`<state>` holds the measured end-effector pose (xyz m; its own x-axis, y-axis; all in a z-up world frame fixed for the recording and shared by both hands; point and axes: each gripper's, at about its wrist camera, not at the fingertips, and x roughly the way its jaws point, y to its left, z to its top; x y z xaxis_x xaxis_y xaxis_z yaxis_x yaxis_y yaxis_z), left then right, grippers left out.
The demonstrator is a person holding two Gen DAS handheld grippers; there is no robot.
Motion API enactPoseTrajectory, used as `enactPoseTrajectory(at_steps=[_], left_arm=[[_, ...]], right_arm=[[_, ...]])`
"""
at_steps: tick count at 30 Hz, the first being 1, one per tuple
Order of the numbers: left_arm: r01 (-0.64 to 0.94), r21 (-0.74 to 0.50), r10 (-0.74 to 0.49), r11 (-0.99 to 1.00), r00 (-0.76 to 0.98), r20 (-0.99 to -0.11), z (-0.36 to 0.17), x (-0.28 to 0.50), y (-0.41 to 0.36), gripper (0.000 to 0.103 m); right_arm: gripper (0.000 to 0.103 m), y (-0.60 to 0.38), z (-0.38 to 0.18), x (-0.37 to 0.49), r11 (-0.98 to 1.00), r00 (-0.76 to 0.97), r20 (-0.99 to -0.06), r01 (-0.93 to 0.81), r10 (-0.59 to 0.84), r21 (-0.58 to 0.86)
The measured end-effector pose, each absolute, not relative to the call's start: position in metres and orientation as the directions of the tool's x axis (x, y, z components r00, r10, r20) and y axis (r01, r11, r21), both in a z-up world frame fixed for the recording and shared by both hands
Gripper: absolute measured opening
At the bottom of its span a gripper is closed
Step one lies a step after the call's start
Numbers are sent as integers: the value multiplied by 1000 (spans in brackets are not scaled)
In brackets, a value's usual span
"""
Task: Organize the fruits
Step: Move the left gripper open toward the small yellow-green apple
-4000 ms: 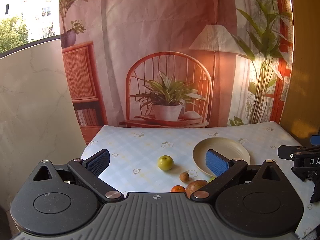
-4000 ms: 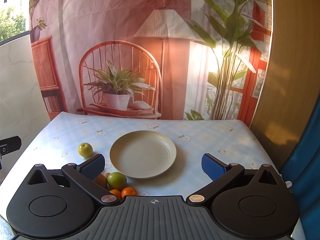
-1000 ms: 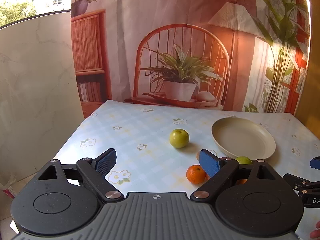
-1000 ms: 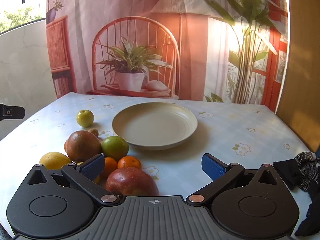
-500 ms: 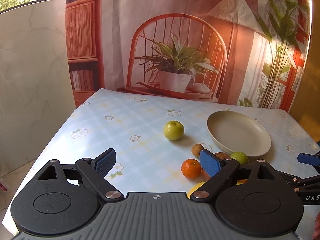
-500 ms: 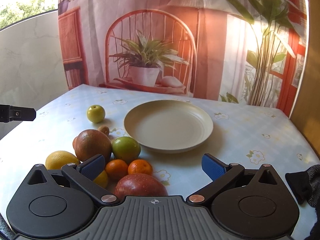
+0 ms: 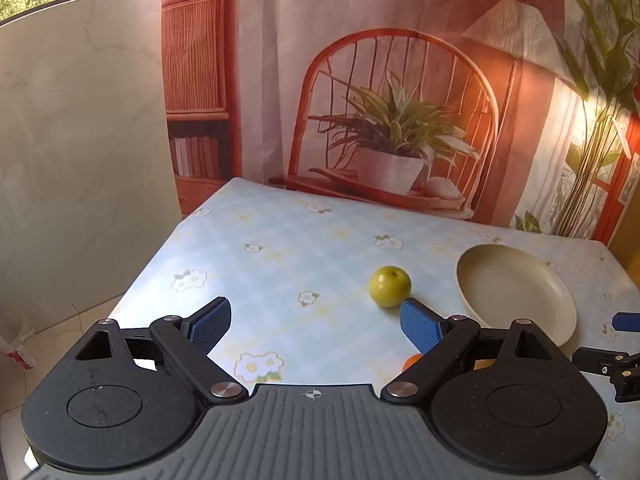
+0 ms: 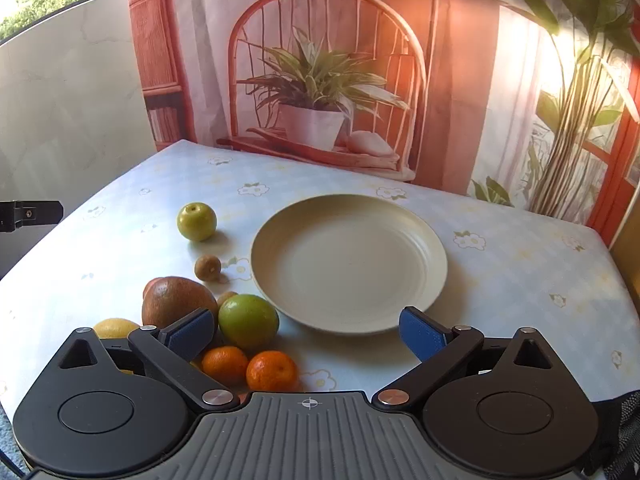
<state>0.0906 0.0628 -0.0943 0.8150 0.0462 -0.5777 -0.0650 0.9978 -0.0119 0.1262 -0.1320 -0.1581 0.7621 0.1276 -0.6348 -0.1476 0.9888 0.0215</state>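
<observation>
A cream plate (image 8: 348,260) sits empty mid-table; it also shows in the left wrist view (image 7: 516,288). A small green apple (image 8: 197,221) lies left of it, also in the left wrist view (image 7: 390,286). Nearer me lie a small brown fruit (image 8: 207,267), a large brown-red fruit (image 8: 176,300), a green lime (image 8: 248,322), two mandarins (image 8: 272,370), and a yellow lemon (image 8: 116,327). My right gripper (image 8: 308,330) is open and empty above the pile's right edge. My left gripper (image 7: 316,324) is open and empty, short of the apple.
The table has a pale blue flowered cloth (image 7: 280,264) and ends at a printed backdrop (image 8: 320,80). A marble wall panel (image 7: 80,160) stands left. The right gripper's tip (image 7: 612,354) shows in the left wrist view. Dark fabric (image 8: 620,440) lies at the right edge.
Both grippers have moved forward over the table. The left view swung left, so the fruit pile slid behind its right finger. Both stay open.
</observation>
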Motion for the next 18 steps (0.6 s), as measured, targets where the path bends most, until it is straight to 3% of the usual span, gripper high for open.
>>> enactPoseTrajectory(at_steps=[7,12,15,18], left_arm=[[11,50,15,999,873,-488,-52,116,58,93],[93,67,-45,993,853,-520,-40,141,50,92],[141,107,-63,984,844,-533,-42,153,46,92],[168,121,-77,978,838,-541,-49,161,46,92]], right_arm=[[97,-138,-130,149,986,767,-626,-164,141,22],[92,-137,-124,166,981,745,-646,-190,167,35],[82,-134,-127,173,980,728,-663,-197,172,37],[80,-133,-137,176,980,714,-675,-189,185,68]])
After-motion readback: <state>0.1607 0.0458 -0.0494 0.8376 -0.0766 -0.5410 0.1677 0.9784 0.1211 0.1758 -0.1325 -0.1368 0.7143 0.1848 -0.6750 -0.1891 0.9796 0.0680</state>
